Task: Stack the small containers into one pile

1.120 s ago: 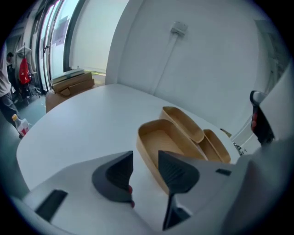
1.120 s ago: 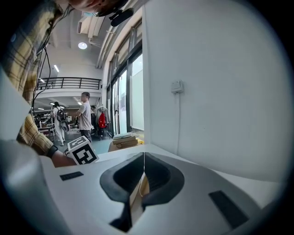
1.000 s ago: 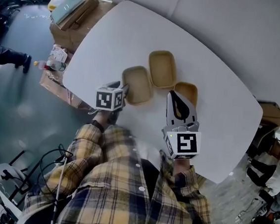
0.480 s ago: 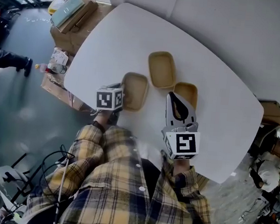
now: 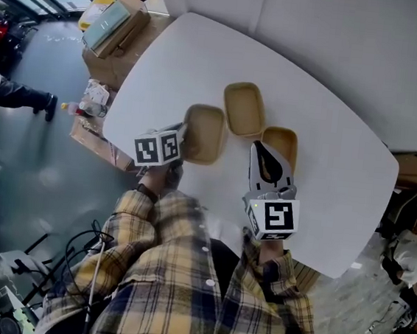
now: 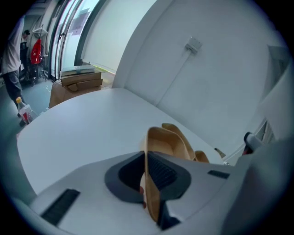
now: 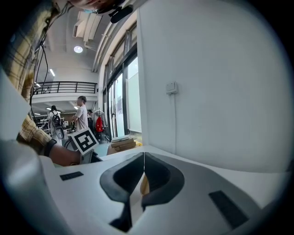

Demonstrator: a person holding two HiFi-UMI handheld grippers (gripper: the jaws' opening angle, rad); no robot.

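Well, the left gripper (image 5: 180, 136) is pinched on just the thin near wall of the left container (image 5: 203, 132), 1 of 3 on the table (image 5: 176, 55). I'd guess the container could tip or slip out when lifted, or knock the middle container (image 5: 244, 108) just beside it. The right gripper (image 5: 267, 155) hangs closed and empty near the right container (image 5: 280, 144) and could nudge it. The table's near edge lies close behind both grippers; the open room lies beyond the containers.
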